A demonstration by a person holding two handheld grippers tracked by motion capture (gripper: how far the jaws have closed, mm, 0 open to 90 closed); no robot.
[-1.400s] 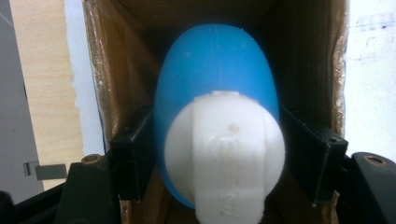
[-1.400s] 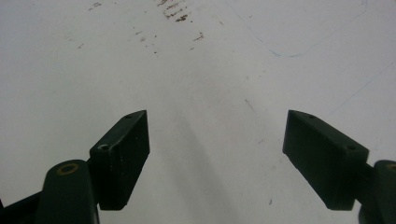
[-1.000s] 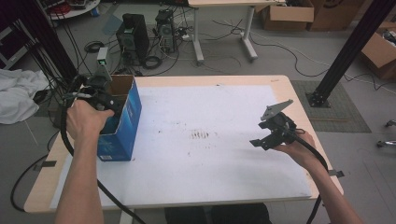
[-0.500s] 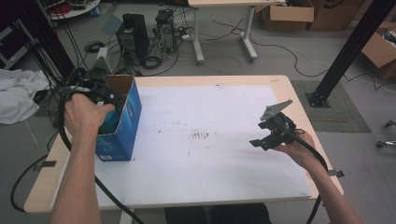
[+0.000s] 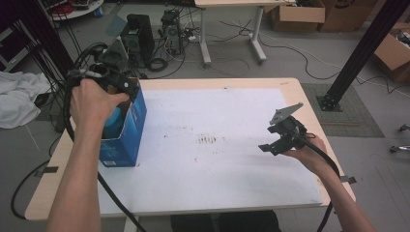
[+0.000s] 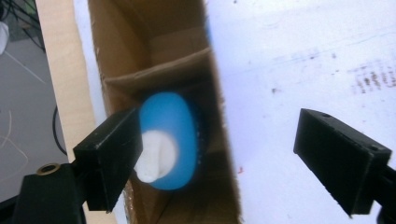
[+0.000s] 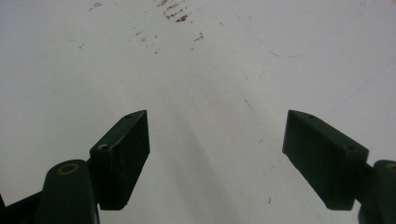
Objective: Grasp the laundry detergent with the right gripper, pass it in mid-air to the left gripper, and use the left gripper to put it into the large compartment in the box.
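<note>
Fingers [image 6: 107, 161] of the left gripper [image 5: 112, 79] spread wide above the blue box [image 5: 124, 130] at the frame's left, so lowering could snag its rim beside the blue object [image 6: 169, 140].

A blue box [image 5: 126, 130] with a brown inside holds a blue-and-white object [image 6: 168, 140]; the white mat [image 5: 232, 159], brown-speckled, covers the tan table [image 5: 309, 96].

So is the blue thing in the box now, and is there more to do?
Done, it seems: the blue and white object sits down inside the open blue cardboard box. In hand: nothing. The left tool hangs open above the box, and the right tool is open over the white table cover. Left: maybe pulling the left tool away; I see nothing else waiting to be packed.
</note>
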